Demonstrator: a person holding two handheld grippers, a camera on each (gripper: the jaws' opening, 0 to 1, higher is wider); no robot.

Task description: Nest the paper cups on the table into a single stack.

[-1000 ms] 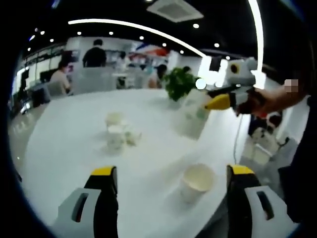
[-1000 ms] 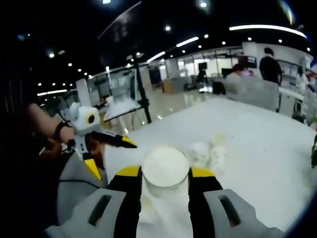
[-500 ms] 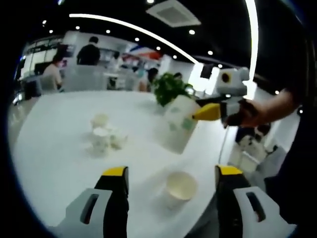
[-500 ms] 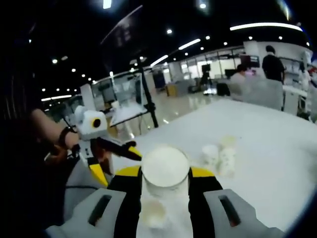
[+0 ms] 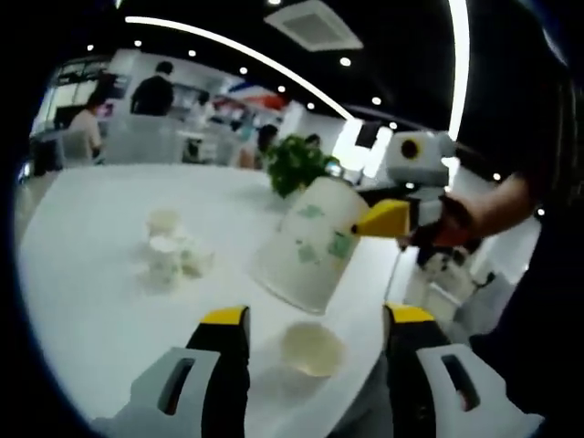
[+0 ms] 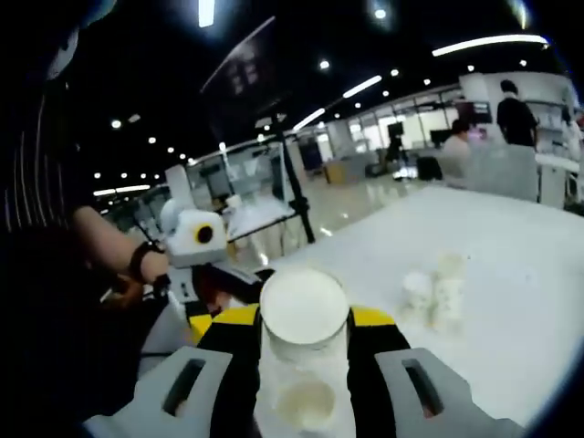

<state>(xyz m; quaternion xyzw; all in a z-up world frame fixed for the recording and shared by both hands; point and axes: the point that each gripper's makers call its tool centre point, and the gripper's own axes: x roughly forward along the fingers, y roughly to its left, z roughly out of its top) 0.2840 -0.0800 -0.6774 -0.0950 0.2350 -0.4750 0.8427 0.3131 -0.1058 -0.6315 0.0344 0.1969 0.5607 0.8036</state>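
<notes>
Held cup [image 5: 306, 245] now carried over lone cup [image 5: 311, 348], closer than a second ago. Left gripper [image 5: 315, 330] jaws apart, lone cup on table [image 5: 82, 274] between them. Right gripper [image 6: 304, 319] clamped on held cup [image 6: 304, 310], lone cup [image 6: 306, 402] below. Cup cluster [image 5: 171, 251] far left.

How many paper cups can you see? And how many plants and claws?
Paper cups: 5, namely the held cup in the right claw, the loose cup on the table, and what looks like 3 in the blurry far bunch
Plants: 1, the green plant
Claws: 2, counting the left claw
Total: 8
</notes>
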